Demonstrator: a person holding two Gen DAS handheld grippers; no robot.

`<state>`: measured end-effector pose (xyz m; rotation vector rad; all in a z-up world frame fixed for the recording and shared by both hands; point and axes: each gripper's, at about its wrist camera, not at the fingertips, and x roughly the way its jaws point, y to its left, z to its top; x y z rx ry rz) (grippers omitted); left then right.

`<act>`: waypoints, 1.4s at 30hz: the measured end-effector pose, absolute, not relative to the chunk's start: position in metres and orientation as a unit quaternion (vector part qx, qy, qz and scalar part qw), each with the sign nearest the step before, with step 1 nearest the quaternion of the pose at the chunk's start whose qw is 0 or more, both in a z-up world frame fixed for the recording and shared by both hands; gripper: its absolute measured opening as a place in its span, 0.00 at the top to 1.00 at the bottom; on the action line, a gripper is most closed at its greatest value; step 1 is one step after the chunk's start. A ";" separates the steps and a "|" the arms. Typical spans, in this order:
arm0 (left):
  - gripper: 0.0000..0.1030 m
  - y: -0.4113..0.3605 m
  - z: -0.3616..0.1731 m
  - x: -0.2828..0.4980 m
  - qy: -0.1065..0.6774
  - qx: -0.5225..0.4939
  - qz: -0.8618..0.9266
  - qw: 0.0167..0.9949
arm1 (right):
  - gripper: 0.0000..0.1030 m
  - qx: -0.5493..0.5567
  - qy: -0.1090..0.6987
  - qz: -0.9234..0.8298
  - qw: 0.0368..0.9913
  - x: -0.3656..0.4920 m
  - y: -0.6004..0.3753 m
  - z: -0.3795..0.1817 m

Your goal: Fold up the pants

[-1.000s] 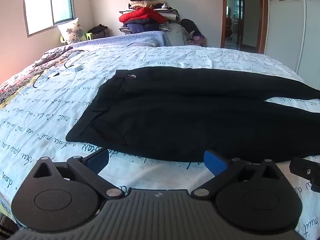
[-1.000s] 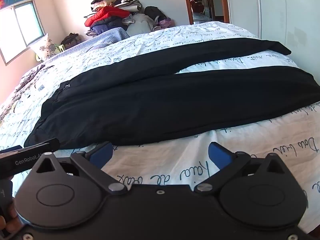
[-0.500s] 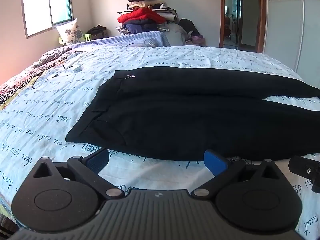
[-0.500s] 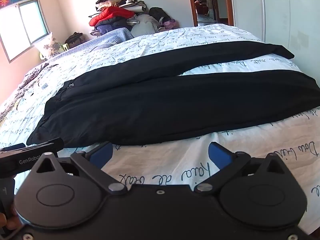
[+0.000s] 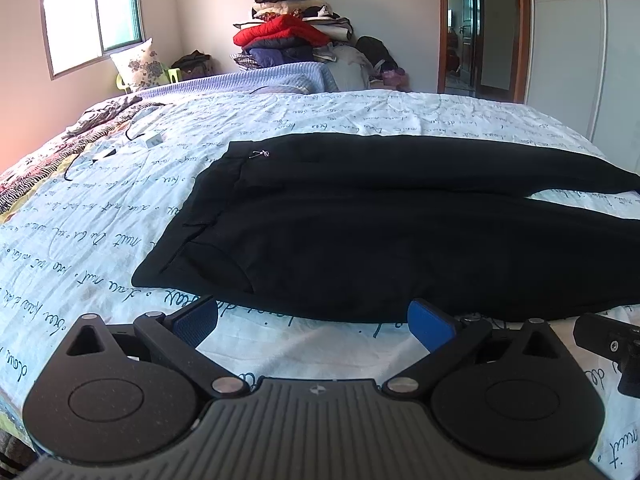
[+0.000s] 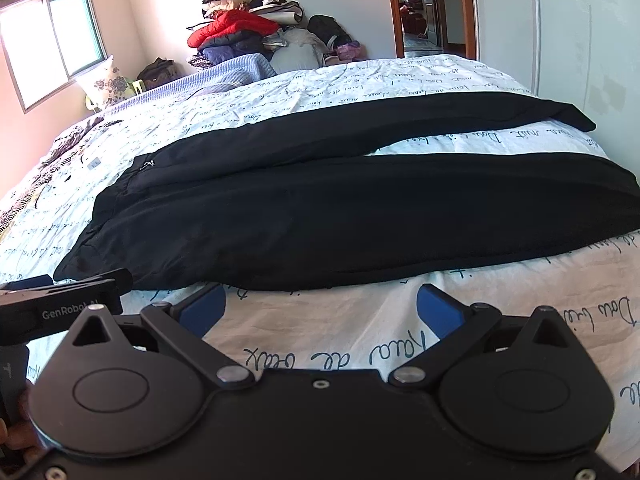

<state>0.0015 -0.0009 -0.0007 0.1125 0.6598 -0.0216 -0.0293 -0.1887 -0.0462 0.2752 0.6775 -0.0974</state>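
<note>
Black pants (image 5: 380, 232) lie flat across mid-frame on the bed (image 5: 100, 216), both the left tongs (image 5: 314, 320) and right tongs (image 6: 322, 308) spread wide, empty, at bottom centre.

Bed (image 5: 280, 120), covered by a white sheet printed with dark handwriting script. Black pants (image 5: 380, 224) lie flat on it, unfolded, waistband toward the left, both legs running right and parted at the far end (image 6: 440, 148). A blue knitted blanket (image 5: 256, 80) lies along the far edge. Patterned dark bedding (image 5: 52, 152) is bunched at the left side. A small white item (image 5: 154, 140) and thin dark cords rest near it; their identity cannot be determined.
</note>
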 end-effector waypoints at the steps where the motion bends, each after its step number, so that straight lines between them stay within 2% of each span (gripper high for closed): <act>1: 0.00 0.000 0.000 0.002 0.324 0.055 -0.010 0.945 | 0.00 0.135 0.331 -0.046 0.933 -0.029 -0.189 -0.046; 42: 0.00 -0.004 -0.004 0.003 0.331 0.058 -0.007 0.942 | 0.00 0.143 0.328 -0.036 0.933 -0.034 -0.194 -0.045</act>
